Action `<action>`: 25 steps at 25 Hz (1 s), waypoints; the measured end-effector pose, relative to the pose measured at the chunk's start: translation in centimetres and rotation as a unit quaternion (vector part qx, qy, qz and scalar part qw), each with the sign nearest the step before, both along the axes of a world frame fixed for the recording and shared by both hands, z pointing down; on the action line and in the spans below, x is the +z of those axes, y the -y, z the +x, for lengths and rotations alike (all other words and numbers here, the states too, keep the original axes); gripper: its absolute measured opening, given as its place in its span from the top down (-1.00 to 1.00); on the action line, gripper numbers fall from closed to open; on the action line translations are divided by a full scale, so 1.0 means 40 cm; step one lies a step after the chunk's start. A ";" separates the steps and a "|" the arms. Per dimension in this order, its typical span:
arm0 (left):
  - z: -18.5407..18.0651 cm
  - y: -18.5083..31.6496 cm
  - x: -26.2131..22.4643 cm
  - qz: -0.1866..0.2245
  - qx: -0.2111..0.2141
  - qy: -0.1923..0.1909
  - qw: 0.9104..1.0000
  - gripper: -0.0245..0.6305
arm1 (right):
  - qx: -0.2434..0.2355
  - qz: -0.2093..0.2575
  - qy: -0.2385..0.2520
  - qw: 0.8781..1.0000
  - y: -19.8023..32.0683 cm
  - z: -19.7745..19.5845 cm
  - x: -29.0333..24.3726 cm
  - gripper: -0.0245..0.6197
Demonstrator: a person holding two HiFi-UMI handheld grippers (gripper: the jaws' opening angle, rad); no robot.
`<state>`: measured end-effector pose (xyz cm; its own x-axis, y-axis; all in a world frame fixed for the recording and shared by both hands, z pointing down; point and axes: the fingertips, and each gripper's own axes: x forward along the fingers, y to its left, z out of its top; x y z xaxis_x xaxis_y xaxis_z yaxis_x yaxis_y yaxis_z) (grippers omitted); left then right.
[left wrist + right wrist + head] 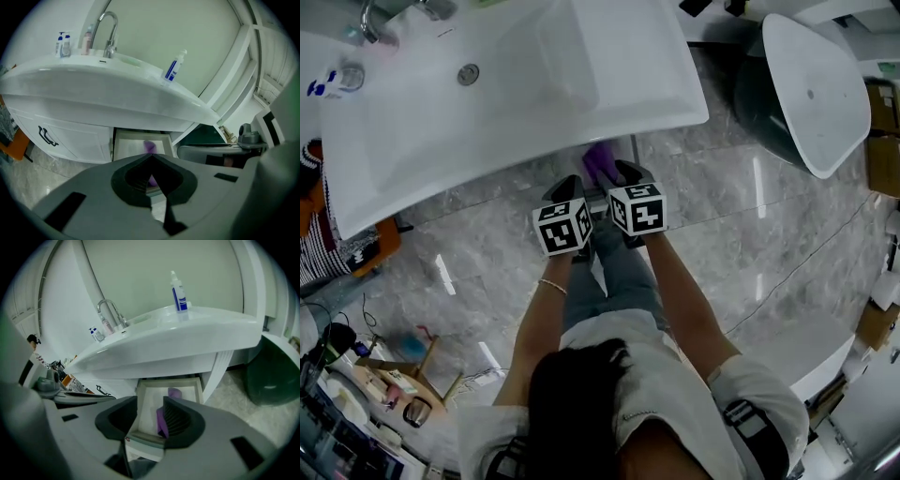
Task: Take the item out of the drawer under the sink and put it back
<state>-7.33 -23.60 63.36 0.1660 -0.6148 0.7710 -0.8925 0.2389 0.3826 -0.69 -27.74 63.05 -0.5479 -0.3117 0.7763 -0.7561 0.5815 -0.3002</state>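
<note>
A purple item (600, 161) lies in the open drawer (146, 438) beneath the white sink (516, 103). In the right gripper view this purple item (161, 422) shows in the gap between the jaws, close to the right pad and resting on the drawer floor. My right gripper (150, 404) is open over the drawer's front, and the pads do not press on the item. My left gripper (152, 158) has its jaw tips touching, shut on nothing, pointing down at the drawer (129, 145) and the purple item (150, 146). Both grippers (567, 187) (630, 172) hang side by side under the sink's front edge.
A faucet (108, 28) and a blue-labelled bottle (179, 291) stand on the sink. Left of the drawer is a cabinet door with a black handle (44, 136). A dark bin with a white lid (811, 89) stands at the right on the marble floor.
</note>
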 end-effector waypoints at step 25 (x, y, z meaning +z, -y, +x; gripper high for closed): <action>0.006 0.061 0.315 -0.055 -0.007 -0.004 0.998 0.92 | -0.018 -0.068 -0.048 0.996 0.063 -0.008 0.415 0.23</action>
